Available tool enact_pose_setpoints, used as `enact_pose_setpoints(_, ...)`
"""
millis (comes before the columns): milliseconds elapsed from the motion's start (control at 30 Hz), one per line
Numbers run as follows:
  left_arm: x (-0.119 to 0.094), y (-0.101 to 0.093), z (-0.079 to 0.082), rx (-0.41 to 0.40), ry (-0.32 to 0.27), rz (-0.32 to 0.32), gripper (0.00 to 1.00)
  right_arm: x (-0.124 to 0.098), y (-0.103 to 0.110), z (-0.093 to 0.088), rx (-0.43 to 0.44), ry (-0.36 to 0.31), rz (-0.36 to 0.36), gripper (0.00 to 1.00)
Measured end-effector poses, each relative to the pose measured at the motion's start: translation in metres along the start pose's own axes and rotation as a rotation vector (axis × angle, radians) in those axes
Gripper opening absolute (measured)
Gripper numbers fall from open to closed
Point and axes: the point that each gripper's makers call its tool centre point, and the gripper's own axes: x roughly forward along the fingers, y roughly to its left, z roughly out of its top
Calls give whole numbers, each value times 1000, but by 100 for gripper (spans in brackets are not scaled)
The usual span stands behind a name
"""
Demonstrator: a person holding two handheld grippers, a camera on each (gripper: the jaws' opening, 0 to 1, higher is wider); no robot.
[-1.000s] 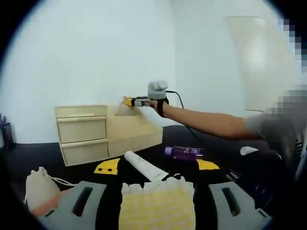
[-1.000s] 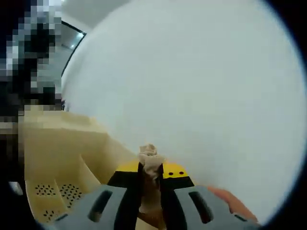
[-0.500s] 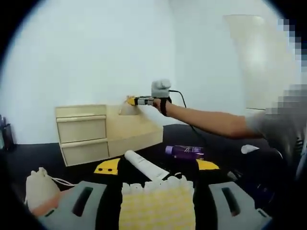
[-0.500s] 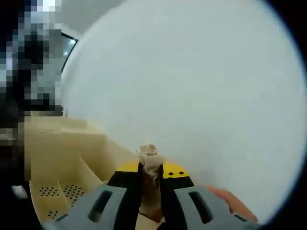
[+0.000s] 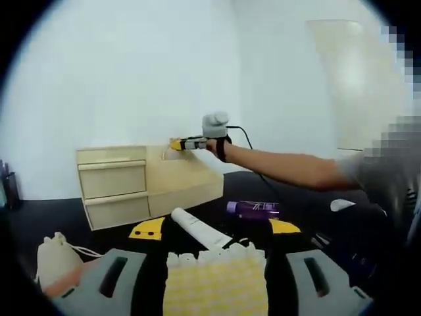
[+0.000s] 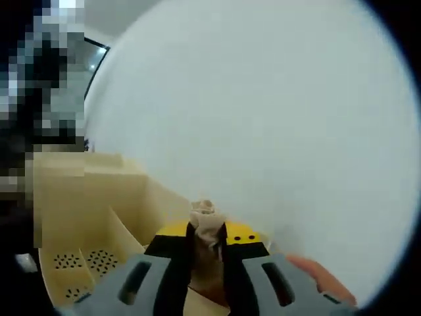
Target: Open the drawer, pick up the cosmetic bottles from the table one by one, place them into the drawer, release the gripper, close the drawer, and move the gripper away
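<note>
A purple cosmetic bottle [image 5: 253, 209] lies on its side on the dark table. A white tube [image 5: 196, 227] lies nearer, between the yellow tips of my left gripper [image 5: 215, 228], which stands open. A yellow checkered pouch [image 5: 215, 284] sits low between its grey jaws. My right gripper [image 5: 176, 143], at the end of a person's arm [image 5: 289, 168], hovers over the open top compartment of the wooden drawer box [image 5: 115, 187]. In the right gripper view, my right gripper [image 6: 206, 238] is shut on a small beige drawstring pouch [image 6: 205, 221] above the box's perforated tray [image 6: 72, 266].
Both front drawers of the box look shut. Another beige drawstring pouch [image 5: 54, 260] rests at the near left of the table. A white wall [image 6: 263, 118] stands close behind the box. A person's body is at the right edge.
The right gripper with its beige pouch rose a little, then dropped back down over the box's open compartment. The left gripper and the table items have not moved.
</note>
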Motion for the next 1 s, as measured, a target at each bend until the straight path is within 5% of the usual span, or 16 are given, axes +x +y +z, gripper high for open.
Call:
enact_pose_setpoints(433, -3, -11, -3, 9, -10, -4, 54, -3, -1, -4, -3, 27, -30, 17)
enact_pose_setpoints(1000, -7, 0, -3, -15, -27, 37, 54, -20, -4, 29, -14, 13, -43, 16)
